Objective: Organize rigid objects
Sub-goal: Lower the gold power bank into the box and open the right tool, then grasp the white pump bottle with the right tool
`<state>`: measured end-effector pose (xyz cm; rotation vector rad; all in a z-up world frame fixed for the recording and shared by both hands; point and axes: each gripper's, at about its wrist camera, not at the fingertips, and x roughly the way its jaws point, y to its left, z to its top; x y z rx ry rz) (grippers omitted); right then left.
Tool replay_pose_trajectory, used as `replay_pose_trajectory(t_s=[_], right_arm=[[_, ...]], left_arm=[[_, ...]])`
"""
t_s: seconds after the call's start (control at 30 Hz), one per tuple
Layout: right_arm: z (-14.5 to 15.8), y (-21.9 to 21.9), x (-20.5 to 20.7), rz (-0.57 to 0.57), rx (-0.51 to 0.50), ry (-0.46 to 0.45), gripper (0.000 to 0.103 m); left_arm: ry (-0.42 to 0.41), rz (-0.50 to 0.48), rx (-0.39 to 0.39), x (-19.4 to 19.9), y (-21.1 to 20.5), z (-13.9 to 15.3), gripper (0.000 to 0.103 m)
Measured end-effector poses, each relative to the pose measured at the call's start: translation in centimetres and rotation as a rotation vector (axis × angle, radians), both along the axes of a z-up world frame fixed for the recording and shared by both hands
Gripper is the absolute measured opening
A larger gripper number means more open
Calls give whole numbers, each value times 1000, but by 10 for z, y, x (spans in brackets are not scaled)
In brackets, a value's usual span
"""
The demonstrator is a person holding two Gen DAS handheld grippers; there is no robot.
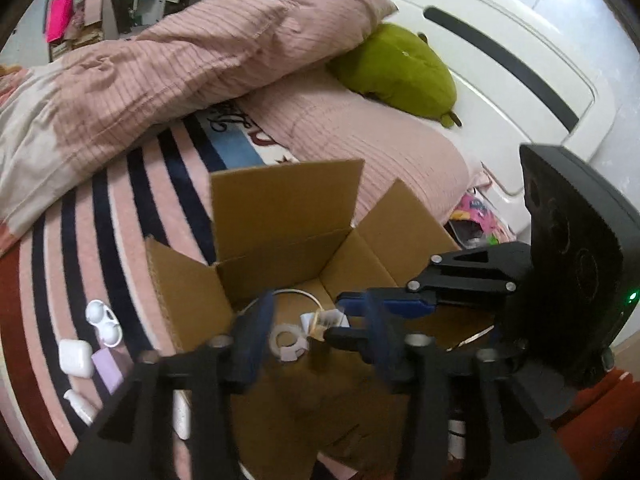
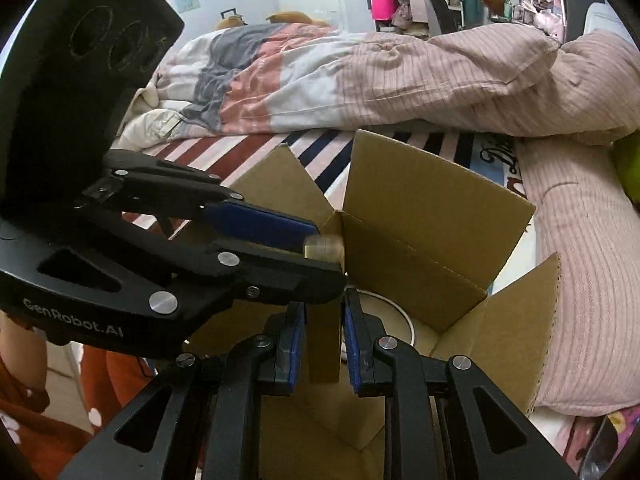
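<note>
The bed [image 1: 120,208] carries an open cardboard box [image 1: 280,208]. Both grippers hang over the box's open top. The right gripper [image 2: 323,320] pinches a brown tube [image 2: 322,348] tight. The tube's long way runs along those fingers, toward the box's far corner. The left gripper [image 1: 318,320] comes across from the side with its fingers spread apart. The tube's clear cap [image 2: 325,245] sits between them. I think the right gripper drops the tube next.
</note>
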<state>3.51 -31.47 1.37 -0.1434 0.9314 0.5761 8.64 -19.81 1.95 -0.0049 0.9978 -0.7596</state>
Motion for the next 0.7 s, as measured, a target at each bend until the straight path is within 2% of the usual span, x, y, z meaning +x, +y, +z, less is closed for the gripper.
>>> replay_pose_trajectory(t_s=[0.2, 0.4, 0.53, 0.7], right_arm=[[9, 4, -9, 0, -12, -31, 14], [25, 42, -21, 73, 45, -92, 21], [29, 92, -34, 200, 85, -108, 21], [11, 164, -42, 336, 87, -52, 24]], left_arm=[[-63, 86, -51, -19, 48, 24, 58], [-124, 297, -32, -42, 131, 33, 61], [-137, 444, -10, -61, 194, 23, 63], [-107, 575, 14, -79, 254, -7, 67]])
